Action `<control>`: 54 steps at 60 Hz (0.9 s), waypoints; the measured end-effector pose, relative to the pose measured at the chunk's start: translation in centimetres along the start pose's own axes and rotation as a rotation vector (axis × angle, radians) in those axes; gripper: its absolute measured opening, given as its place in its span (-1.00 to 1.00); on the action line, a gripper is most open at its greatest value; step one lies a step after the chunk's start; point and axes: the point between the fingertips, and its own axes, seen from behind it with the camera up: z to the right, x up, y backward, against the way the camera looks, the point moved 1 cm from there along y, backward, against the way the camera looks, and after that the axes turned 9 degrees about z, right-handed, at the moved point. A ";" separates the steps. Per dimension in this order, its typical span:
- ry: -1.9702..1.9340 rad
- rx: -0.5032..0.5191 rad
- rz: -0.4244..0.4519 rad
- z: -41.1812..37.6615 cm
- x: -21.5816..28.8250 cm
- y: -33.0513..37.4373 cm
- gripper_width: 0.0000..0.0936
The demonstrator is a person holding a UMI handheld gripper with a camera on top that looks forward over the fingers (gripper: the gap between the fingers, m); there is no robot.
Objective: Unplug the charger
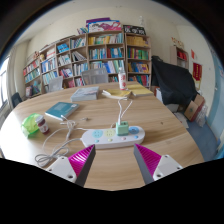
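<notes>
Tongs (113,160) released: the two magenta pads (80,158) stand well apart above the table, nothing between them.

Power strip (112,135) lies flat on the round wooden table (150,115), just ahead of the fingers. White body, a row of sockets on top. Markings on it too small to read.

Charger (122,127) is a small greenish block, plugged upright into the strip toward its right end. A white cable (116,108) rises from it and runs away across the table.

More white cable (52,152) lies in loose loops on the table left of the strip.

Green box (34,124) sits near the table's left edge; print on it not legible. Blue book (60,109) lies beyond it, title unreadable.

Bookshelves (90,55) line the far wall, packed with books; spines too small to read. Dark chair (175,85) stands at right, beyond the table.
</notes>
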 end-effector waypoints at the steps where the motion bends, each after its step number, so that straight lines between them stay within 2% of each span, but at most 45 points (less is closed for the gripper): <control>1: 0.003 0.000 0.000 0.4 0.0 -0.9 0.74; 16: 0.008 0.035 0.022 3.7 1.1 -10.6 0.72; 21: 0.050 0.061 0.036 3.6 1.4 -12.9 0.61; 24: 0.047 0.087 0.009 3.1 0.6 -13.8 0.40; 26: 0.036 0.084 0.033 3.2 1.2 -14.1 0.22; 28: 0.033 0.091 0.033 3.1 1.1 -14.2 -0.29; 34: 0.094 0.070 0.036 2.9 1.1 -14.0 -0.41; 40: 0.035 0.077 -0.029 3.1 1.2 -14.1 -0.47; 44: -0.001 0.067 0.046 3.6 5.3 -13.3 -0.47; 48: 0.047 0.027 0.158 5.2 10.4 -12.1 -0.47; 51: 0.066 0.040 0.163 5.7 13.0 -11.0 -0.47; 54: 0.085 0.044 0.145 6.6 13.4 -11.3 -0.47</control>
